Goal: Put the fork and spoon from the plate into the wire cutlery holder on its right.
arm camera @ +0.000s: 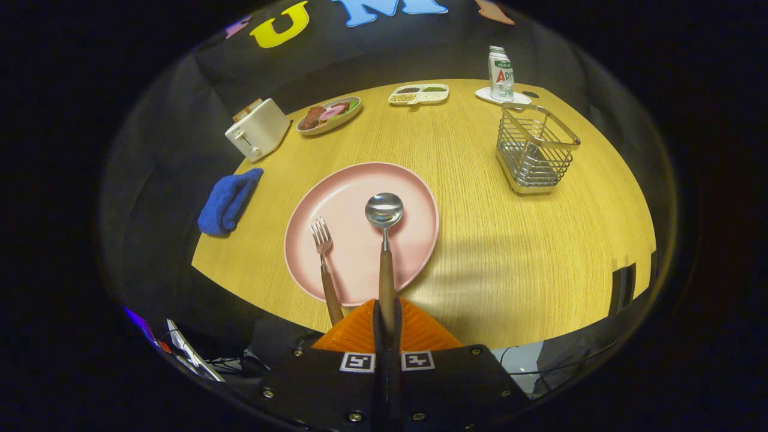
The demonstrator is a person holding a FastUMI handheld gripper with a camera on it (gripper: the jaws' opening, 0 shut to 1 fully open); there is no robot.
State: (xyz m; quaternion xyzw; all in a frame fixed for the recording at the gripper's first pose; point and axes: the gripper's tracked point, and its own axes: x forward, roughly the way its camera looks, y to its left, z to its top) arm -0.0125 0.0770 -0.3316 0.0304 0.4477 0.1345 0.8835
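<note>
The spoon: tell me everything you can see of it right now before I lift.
The spoon has a shiny round metal bowl, a short metal neck and a long brown handle that looks like wood. It lies bowl-up on the pink plate, to the right of the fork, with its bowl near the plate's middle and its handle running back over the near rim. The handle's end sits between the fingers of the gripper, which look closed on it.

Matt pink plate point(360, 198), glossy metal spoon point(384, 210) and fork point(321, 235) with wood handles, shiny wire holder point(534, 150), wood-grain surface point(510, 252), blue cloth point(228, 201).
</note>
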